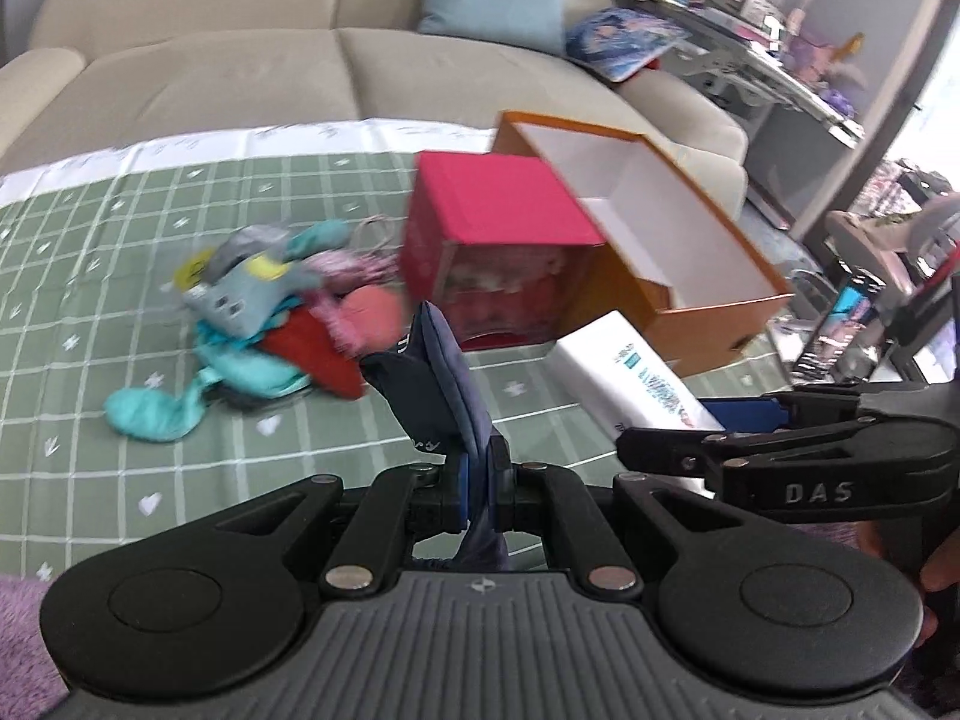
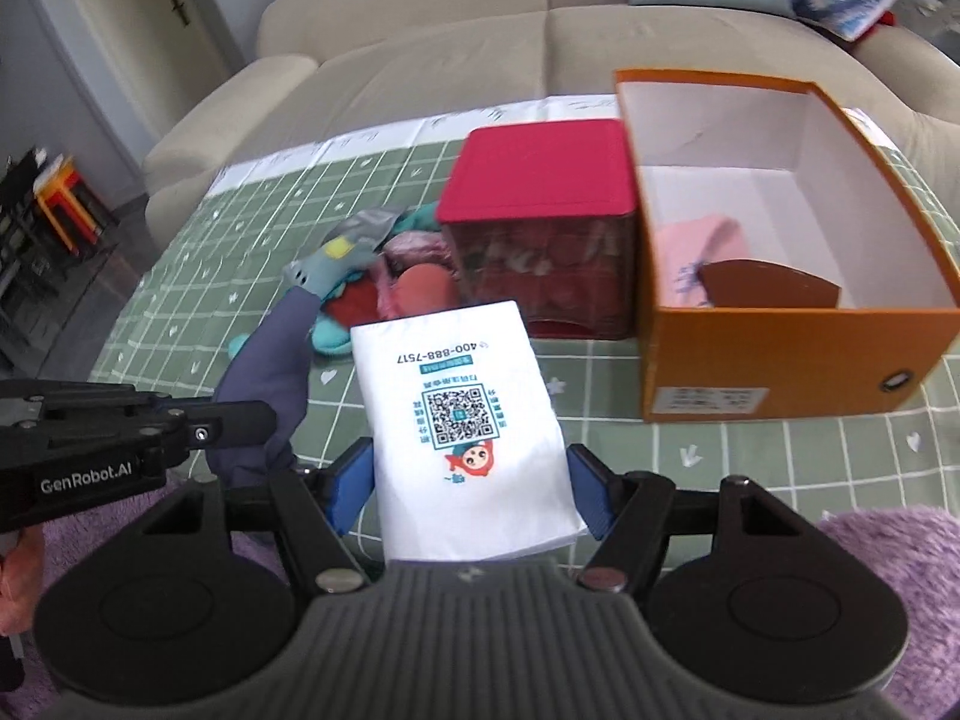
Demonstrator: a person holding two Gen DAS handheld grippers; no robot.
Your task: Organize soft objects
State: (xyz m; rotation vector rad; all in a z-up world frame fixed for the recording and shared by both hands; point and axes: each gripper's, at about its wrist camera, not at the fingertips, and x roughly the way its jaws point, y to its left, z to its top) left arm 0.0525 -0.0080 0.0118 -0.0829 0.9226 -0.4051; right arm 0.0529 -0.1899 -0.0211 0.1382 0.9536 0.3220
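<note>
My left gripper (image 1: 478, 483) is shut on a dark blue sock (image 1: 441, 384), which sticks up from between its pads. It reaches in from the left of the right wrist view, left gripper (image 2: 240, 420) and sock (image 2: 270, 372) together. My right gripper (image 2: 471, 480) is shut on a white tissue pack (image 2: 462, 414), with a blue pad pressing on each side. A pile of several colourful socks (image 1: 270, 312) lies on the green checked tablecloth (image 1: 120, 360). An open orange box (image 2: 798, 360) holds a pink cloth (image 2: 696, 252) and a brown piece (image 2: 768, 288).
A red-lidded clear box (image 2: 540, 174) stands between the sock pile and the orange box. A beige sofa (image 1: 240, 78) with cushions runs behind the table. A cluttered shelf (image 1: 750, 18) stands at the far right. Purple fluffy fabric (image 2: 900, 570) lies at the near edge.
</note>
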